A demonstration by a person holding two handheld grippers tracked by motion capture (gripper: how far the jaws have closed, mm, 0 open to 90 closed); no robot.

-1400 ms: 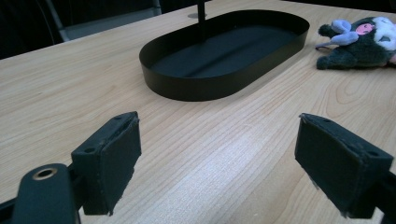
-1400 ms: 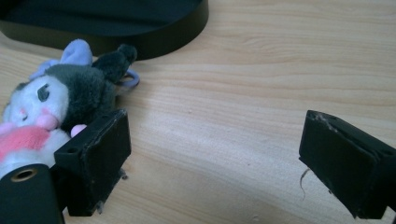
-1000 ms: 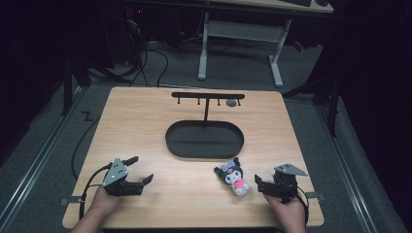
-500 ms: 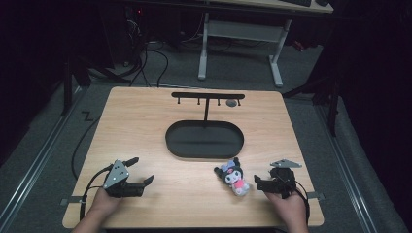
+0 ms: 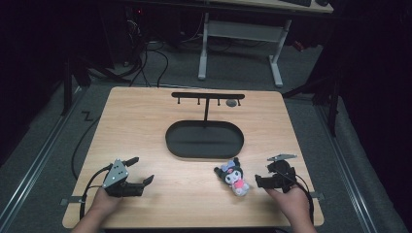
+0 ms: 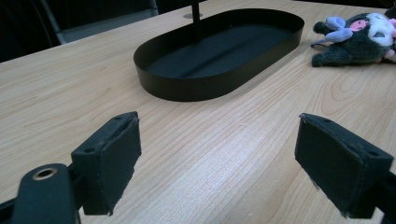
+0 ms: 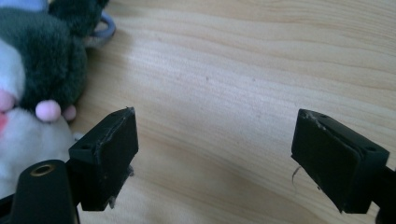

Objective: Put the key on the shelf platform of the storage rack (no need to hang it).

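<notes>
1. Since a second ago our right gripper (image 5: pixel 258 182) has risen a little off the bench (image 5: pixel 145 126) and tipped, so the grey plate on its top now stands higher; our left gripper (image 5: pixel 141 171) and the plush toy (image 5: pixel 233 175) lie where they lay.
2. Nearest to us, both hands sit at the near edge of the bench, left hand (image 5: pixel 104 204) and right hand (image 5: pixel 287 204), each around its gripper.
3. Our left gripper's fingers (image 6: pixel 109 158) stand wide apart with only bare wood between them; it points across the bench toward the tray.
4. Our right gripper's fingers (image 7: pixel 109 154) are likewise apart and clamp nothing. In the right gripper view the toy (image 7: pixel 32 88) lies just off the left-hand finger, outside the gap, close to that finger but not between the two.
5. The relation that matters: the toy lies just beside the right fingers, on the side toward the bench's middle, and well apart from the left ones. We judge the right hand is the one to take it.
6. Its long axis runs slantwise, dark head toward the tray and pink-and-white body toward us, so we judge the fingers should shift sideways to straddle the body across that axis.
7. Farther off, the black oval tray (image 5: pixel 171 141) is empty, close beyond the toy's head.
8. Farthest, a black rack (image 5: pixel 208 96) with small hooks rises on a post from the tray's far side.
</notes>
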